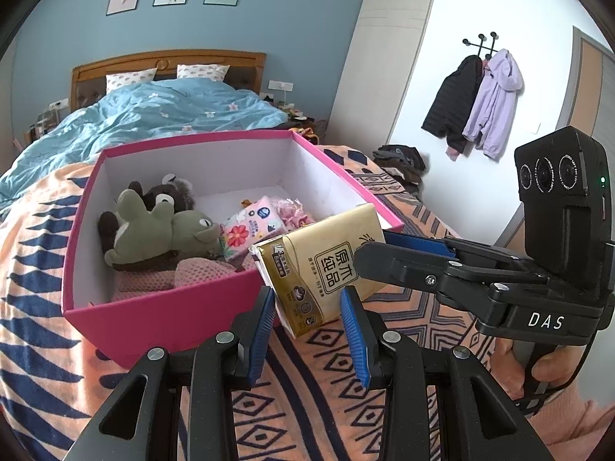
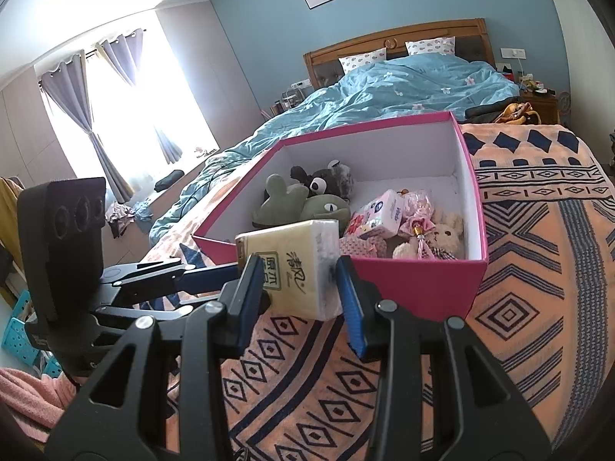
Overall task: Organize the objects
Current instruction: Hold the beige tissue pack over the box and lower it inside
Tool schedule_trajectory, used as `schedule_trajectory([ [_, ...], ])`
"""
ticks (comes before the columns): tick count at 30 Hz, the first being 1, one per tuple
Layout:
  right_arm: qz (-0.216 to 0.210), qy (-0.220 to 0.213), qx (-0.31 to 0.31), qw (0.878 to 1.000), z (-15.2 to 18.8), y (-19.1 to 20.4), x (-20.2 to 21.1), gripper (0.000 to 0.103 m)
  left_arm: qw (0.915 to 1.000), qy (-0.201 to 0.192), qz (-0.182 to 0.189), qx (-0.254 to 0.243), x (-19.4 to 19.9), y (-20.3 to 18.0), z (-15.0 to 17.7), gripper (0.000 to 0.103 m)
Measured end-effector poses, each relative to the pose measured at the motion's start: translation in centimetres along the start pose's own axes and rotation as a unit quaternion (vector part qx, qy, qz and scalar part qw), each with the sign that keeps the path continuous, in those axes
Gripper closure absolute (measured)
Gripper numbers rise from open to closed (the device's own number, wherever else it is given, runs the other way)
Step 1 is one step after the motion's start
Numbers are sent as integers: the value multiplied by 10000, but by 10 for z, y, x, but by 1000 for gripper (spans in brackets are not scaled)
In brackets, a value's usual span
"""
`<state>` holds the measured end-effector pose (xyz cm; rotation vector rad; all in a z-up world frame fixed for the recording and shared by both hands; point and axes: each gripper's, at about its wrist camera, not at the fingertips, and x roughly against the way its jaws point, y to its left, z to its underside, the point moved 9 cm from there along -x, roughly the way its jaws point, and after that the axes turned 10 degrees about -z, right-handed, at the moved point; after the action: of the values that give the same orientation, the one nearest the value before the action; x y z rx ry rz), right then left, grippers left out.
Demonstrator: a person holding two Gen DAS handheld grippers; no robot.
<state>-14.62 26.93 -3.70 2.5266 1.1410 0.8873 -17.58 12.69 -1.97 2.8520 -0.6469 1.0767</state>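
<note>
A gold tissue pack hangs tilted just off the near corner of an open pink box. My left gripper is shut on the pack's lower end, one blue pad on each side. From the right, my right gripper is also shut on the pack, across its other end. Inside the box lie a green plush frog, a dark plush animal, a small pink tissue pack, a cream bear and a pink knit piece.
The box stands on an orange and navy patterned blanket at the foot of a bed with a blue duvet. Coats hang on the right wall above a clothes pile. A hand in a pink sleeve holds the right gripper.
</note>
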Motion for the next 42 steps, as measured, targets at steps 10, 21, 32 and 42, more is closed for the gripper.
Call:
schedule_trajectory([
  [10, 14, -6, 74, 10000, -12, 2, -7, 61, 10000, -38, -33, 62, -2, 8, -9, 68],
  [21, 14, -29, 44, 10000, -20, -2, -11, 61, 10000, -55, -62, 55, -6, 12, -17, 68],
  [32, -3, -25, -48, 10000, -25, -9, -15, 61, 9999, -81, -80, 35, -7, 14, -22, 68],
  [42, -46, -21, -169, 9998, -27, -13, -18, 61, 9999, -104, -110, 12, -9, 16, -29, 68],
])
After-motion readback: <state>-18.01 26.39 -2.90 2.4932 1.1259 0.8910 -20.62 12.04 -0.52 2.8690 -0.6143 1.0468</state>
